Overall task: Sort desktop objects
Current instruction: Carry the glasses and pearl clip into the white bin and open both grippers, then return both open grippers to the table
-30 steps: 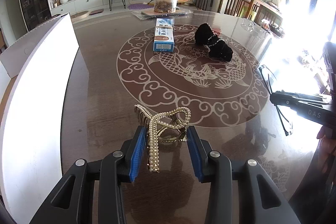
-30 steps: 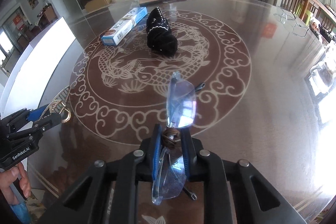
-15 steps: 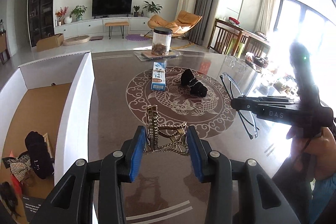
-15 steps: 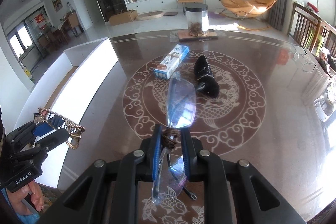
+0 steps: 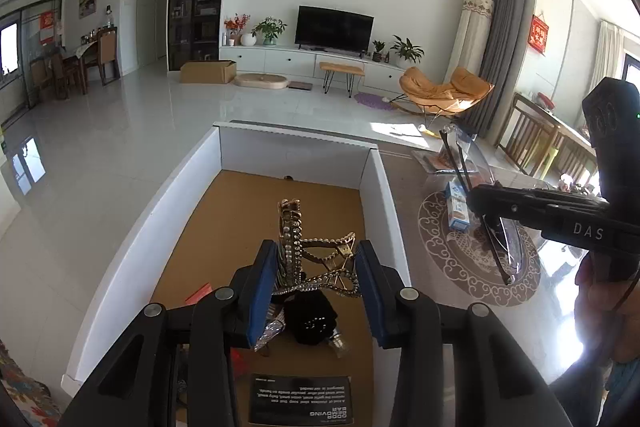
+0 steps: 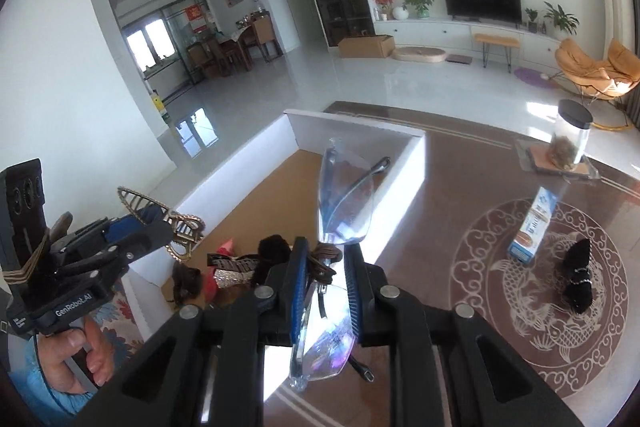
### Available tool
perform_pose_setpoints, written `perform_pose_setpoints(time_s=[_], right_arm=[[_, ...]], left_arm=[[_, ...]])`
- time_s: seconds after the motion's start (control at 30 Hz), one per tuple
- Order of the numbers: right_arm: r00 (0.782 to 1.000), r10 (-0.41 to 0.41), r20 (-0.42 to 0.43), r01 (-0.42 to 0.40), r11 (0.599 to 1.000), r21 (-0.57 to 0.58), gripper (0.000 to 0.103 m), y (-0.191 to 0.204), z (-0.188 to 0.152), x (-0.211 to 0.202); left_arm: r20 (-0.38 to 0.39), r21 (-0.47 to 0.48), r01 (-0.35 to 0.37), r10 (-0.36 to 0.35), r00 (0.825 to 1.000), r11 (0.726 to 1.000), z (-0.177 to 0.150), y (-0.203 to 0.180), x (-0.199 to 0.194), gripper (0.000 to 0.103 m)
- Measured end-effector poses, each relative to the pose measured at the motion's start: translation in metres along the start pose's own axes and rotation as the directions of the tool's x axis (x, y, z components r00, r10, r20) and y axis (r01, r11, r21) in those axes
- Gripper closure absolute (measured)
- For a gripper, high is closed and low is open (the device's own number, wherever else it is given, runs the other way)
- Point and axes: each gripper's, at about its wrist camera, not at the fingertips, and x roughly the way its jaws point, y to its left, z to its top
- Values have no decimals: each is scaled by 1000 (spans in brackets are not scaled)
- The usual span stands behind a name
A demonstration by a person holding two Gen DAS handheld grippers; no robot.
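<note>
Now, nearest first:
Left tool (image 5: 316, 277): clenched on the gold hair clip (image 5: 316, 255), hanging above the white box (image 5: 374, 195), over its near half.
Right tool (image 6: 323, 277): clamped on the glasses (image 6: 344, 199) at the bridge, above the tabletop (image 6: 460, 211) just beside the box's right wall.
Done: dark hair pieces (image 5: 310, 319), a sparkly bow and a card already lie in the box.
Left: 2 held items to drop, then the blue carton (image 6: 534, 225) and black scrunchie (image 6: 578, 275) mid-tabletop.
Room: the box's far half is bare; the jar (image 6: 570, 141) stands at the far edge.
</note>
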Motion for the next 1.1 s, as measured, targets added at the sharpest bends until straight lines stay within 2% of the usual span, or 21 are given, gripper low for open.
perform_pose_setpoints(time_s=[0.1, 0.2, 0.27, 0.3, 0.33, 0.37, 0.4, 0.43, 0.53, 0.57, 0.63, 0.7, 0.73, 0.8, 0.87, 0.93, 1.0, 1.1], right_arm=[[991, 96, -88, -98, 995, -15, 84, 34, 4, 50], [964, 164, -209, -166, 986, 8, 84, 56, -16, 97], [941, 171, -292, -172, 985, 22, 83, 63, -33, 124], [934, 172, -313, -170, 985, 35, 77, 64, -39, 133], [932, 177, -316, -170, 984, 50, 62, 63, -44, 137], [934, 185, -306, -173, 983, 65, 55, 60, -48, 137], [940, 189, -283, -174, 982, 77, 42, 56, -49, 132], [949, 190, -253, -173, 981, 85, 38, 52, -50, 124], [971, 184, -156, -170, 981, 94, 35, 35, -49, 91], [981, 160, -113, -150, 985, 89, 33, 27, -47, 78], [997, 76, -18, -74, 994, 77, 20, 9, -53, 47], [997, -46, 64, 41, 997, 72, 11, -15, -66, 18], [989, -118, 89, 112, 991, 74, 9, -29, -75, 6], [959, -266, 97, 256, 961, 102, 8, -63, -101, -14], [920, -392, 25, 383, 909, 164, 7, -108, -132, -28], [874, -482, -60, 483, 846, 228, 7, -152, -168, -39], [827, -545, -142, 562, 784, 263, 7, -188, -199, -48], [792, -566, -229, 611, 733, 299, 7, -224, -235, -60]], left_arm=[[-87, -44, -80, 76, 993, 996, -14, 34, 21, 63], [-172, -95, -140, 123, 977, 986, -27, 58, 38, 62], [-221, -109, -212, 184, 958, 971, -34, 69, 50, 47], [-232, -122, -234, 201, 952, 965, -37, 73, 53, 20], [-227, -139, -239, 204, 952, 961, -39, 77, 54, 5], [-210, -155, -237, 202, 957, 959, -40, 79, 52, 5], [-194, -165, -240, 207, 959, 957, -41, 80, 50, 5], [-178, -168, -248, 218, 959, 954, -40, 79, 48, 5], [-119, -158, -243, 225, 967, 957, -34, 68, 41, 5], [-94, -152, -230, 217, 972, 961, -32, 60, 37, 5], [-33, -127, -182, 179, 983, 975, -24, 36, 27, 5], [40, -79, -107, 110, 993, 991, -15, 3, 15, 5], [73, -47, -64, 68, 995, 997, -10, -15, 7, 5], [110, 26, 31, -34, 993, 999, -5, -57, -7, 5], [105, 104, 144, -155, 982, 984, -7, -101, -16, 4], [62, 177, 245, -259, 964, 953, -12, -145, -18, 0], [-13, 233, 325, -331, 944, 917, -26, -186, -4, 0], [-152, 272, 372, -342, 927, 888, -58, -232, 41, 0]])
